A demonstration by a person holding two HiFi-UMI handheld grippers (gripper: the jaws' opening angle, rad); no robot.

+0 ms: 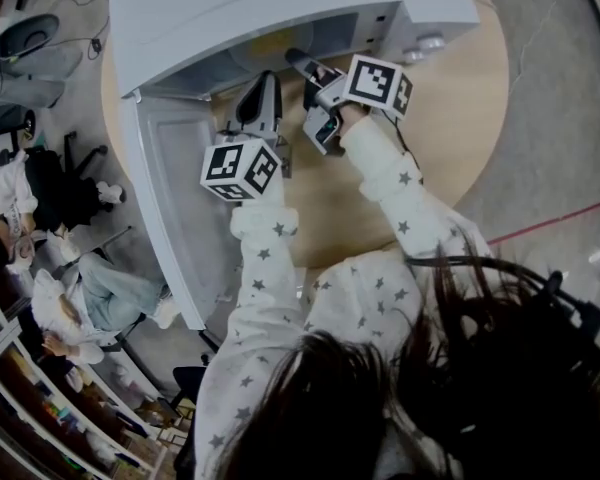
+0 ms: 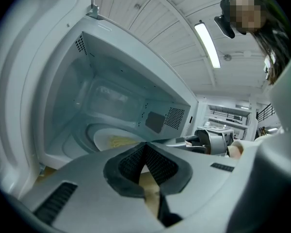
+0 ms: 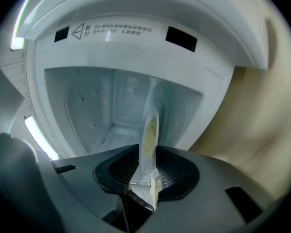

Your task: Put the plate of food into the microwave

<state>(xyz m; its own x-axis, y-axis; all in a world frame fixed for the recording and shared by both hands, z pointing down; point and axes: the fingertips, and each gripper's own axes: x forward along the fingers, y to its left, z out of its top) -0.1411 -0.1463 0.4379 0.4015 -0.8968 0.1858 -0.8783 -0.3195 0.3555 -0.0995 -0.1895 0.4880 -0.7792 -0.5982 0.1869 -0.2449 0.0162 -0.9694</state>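
The white microwave (image 1: 280, 8) stands open on a round wooden table (image 1: 460, 98), its door (image 1: 170, 198) swung out to the left. A white plate (image 3: 149, 130) with yellow food is edge-on between my right gripper's (image 3: 145, 171) jaws, which are shut on its rim; most of the plate reaches into the cavity (image 3: 121, 106). In the left gripper view the plate (image 2: 114, 141) lies low over the cavity floor, with the right gripper (image 2: 177, 141) at its right rim. My left gripper (image 2: 145, 147) is shut with nothing in it, just outside the opening beside the right gripper (image 1: 300, 65).
The open door blocks the left side of the table edge. Beyond the table at the left sit people (image 1: 70, 298) on chairs, with shelving (image 1: 40, 408) along the lower left. Bare wood lies to the right of the microwave. A red line (image 1: 550, 226) crosses the floor at the right.
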